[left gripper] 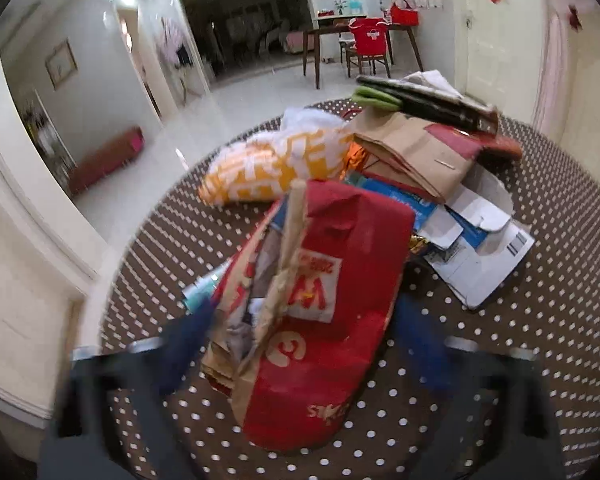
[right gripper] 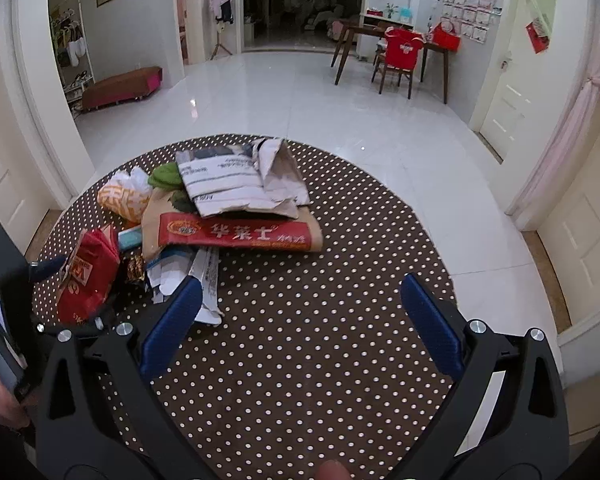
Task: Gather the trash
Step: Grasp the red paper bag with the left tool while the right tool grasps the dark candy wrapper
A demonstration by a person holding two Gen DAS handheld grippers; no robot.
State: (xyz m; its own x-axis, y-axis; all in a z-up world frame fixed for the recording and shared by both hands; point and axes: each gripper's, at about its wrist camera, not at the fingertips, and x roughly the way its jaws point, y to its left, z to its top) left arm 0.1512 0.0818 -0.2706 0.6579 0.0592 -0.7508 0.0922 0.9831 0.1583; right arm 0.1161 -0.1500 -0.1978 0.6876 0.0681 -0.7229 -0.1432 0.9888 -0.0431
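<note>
A pile of trash lies on a round table with a brown polka-dot cloth (right gripper: 300, 320). My left gripper (left gripper: 312, 340) has its blue fingers on both sides of a crumpled red paper bag (left gripper: 332, 300), which also shows in the right wrist view (right gripper: 86, 280). Behind the bag lie an orange-and-white wrapper (left gripper: 276, 168), a brown paper bag with a red label (right gripper: 236, 232), flattened white cardboard (right gripper: 236, 184) and a blue-and-white carton (left gripper: 472, 240). My right gripper (right gripper: 300, 312) is open and empty above bare cloth, right of the pile.
A green and black item (left gripper: 412, 100) tops the pile. White tiled floor (right gripper: 300, 92) surrounds the table. A wooden desk with a red-draped chair (right gripper: 400, 56) stands far back right, a low bench (right gripper: 120, 86) back left. Doors flank both sides.
</note>
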